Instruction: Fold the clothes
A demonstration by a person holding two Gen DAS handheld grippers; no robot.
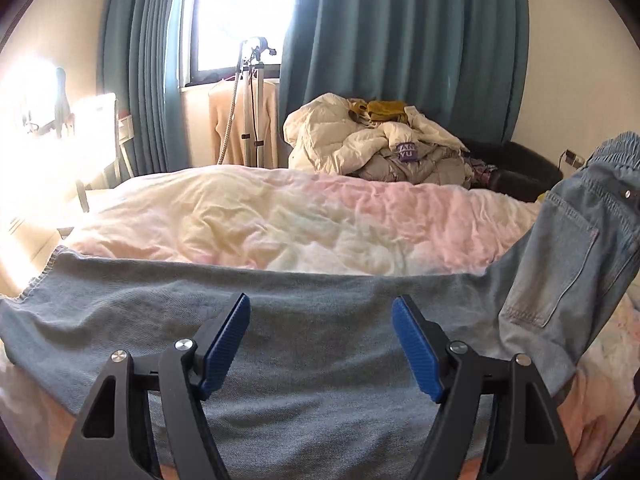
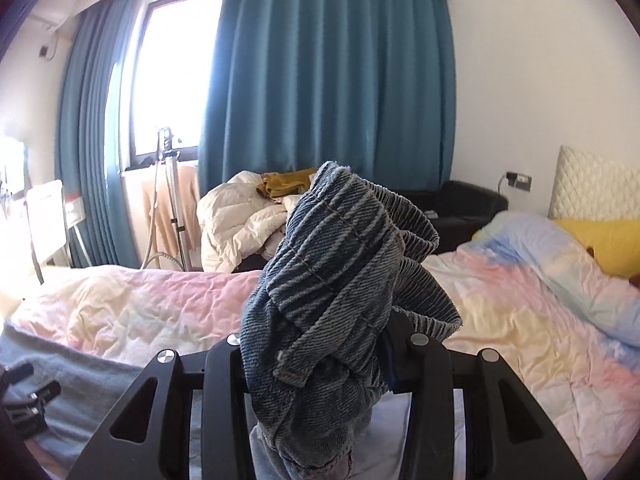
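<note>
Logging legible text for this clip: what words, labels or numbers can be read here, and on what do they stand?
"AN" over "YU": pale letters on a purple patch on a grey garment in the clothes pile beyond the bed; the upper line may be cut off by a fold.
Red-and-white label by the left curtain: too blurred to read.
Jeans: no readable tag.

The bunched jeans [image 2: 340, 280] hide the right gripper's [image 2: 320, 356] fingers and the bed [image 2: 500, 320] behind them. In the left wrist view the jeans run off the right edge, and glare washes out the furniture [image 1: 48, 120] left of the bed.
</note>
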